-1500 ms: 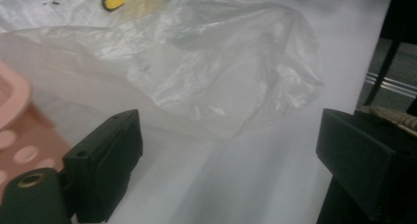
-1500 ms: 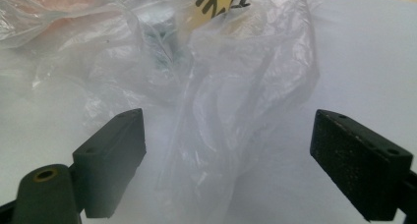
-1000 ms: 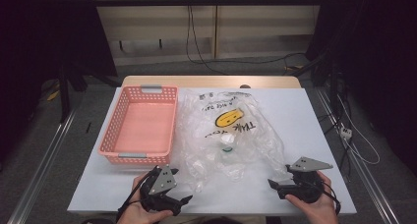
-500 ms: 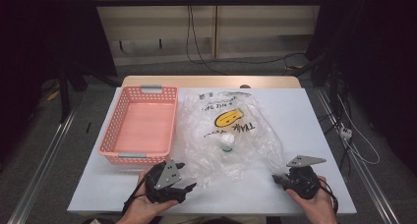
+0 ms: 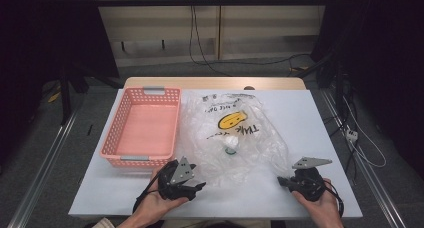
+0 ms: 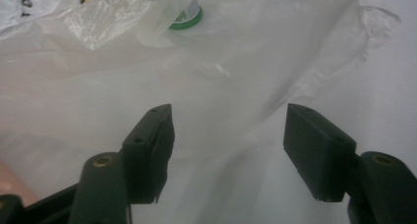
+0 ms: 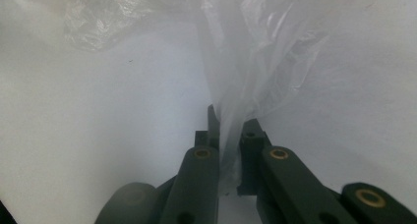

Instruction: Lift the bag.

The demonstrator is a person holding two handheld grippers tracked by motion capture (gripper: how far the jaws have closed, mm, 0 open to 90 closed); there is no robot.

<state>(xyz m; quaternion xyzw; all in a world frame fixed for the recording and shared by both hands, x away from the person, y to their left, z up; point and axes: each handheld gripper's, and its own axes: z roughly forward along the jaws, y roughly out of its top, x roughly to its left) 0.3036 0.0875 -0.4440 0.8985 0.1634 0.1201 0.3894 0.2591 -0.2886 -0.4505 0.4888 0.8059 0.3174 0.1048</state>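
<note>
The left gripper (image 5: 199,184) is being narrowed lower left, jaws apart over the bag (image 5: 235,138); the right gripper (image 5: 283,181) is now pinching the bag's corner; the white table (image 5: 325,123) is being flanked by dark floor.

**Thin glossy film, matt black jaws**

The plastic bag (image 5: 235,133) in front of you is thin, clear film, crinkled and glossy, catching bright highlights along its folds; its print looks flat yellow and black. Inside it you can see a small cap (image 6: 186,18), smooth green and white plastic. The basket (image 5: 142,128) is pink moulded plastic, an open lattice with a dull sheen. Your left gripper (image 6: 228,135) and right gripper (image 7: 231,150) look like matt black plastic, with brass-coloured metal pins at the joints. The table (image 5: 320,118) is a smooth, matt white surface.
</note>
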